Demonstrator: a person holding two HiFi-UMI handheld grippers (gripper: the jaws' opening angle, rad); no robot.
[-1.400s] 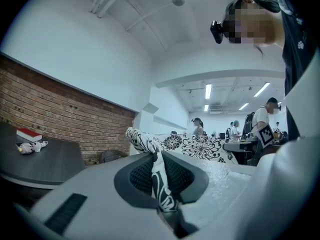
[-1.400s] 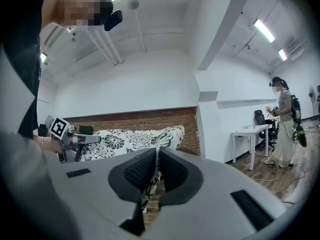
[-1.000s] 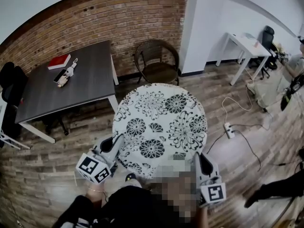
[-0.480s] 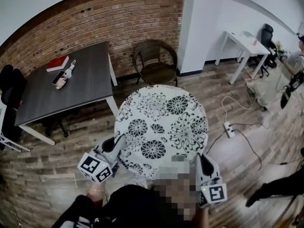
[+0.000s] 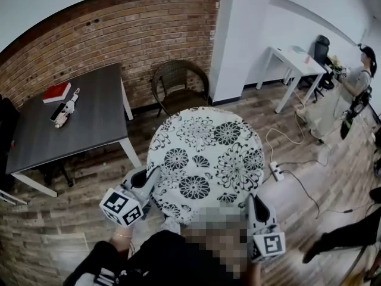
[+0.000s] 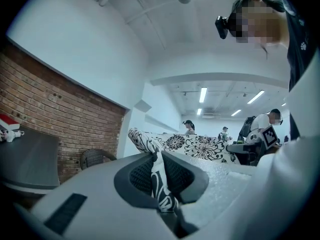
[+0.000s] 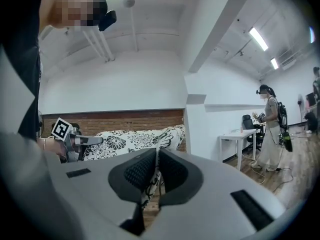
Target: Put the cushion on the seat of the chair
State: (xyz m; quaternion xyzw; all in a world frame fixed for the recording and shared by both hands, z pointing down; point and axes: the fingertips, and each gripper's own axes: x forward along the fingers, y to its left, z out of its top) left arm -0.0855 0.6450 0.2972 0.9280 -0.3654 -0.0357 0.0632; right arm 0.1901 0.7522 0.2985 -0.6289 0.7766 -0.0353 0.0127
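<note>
Above the wood floor [image 5: 65, 219], the floral cushion [image 5: 205, 157] hangs between both grippers; the left gripper [image 5: 151, 176] pinches its near-left edge, jaws nearly together on fabric; the right gripper [image 5: 252, 200] clamps the near-right edge likewise; the wicker chair [image 5: 178, 85] stands beyond.

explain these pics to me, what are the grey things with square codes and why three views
No robot here: a person holds a two-jaw gripper in each hand. The marked cubes are parts of the grippers. The top-down picture comes from a camera on the person's head; the other two come from cameras riding on the grippers. The left gripper and right gripper each pinch an edge of the round flowered cushion, held up between them. The wicker chair stands ahead by the brick wall; a dark table with a red book is beside it.
</note>
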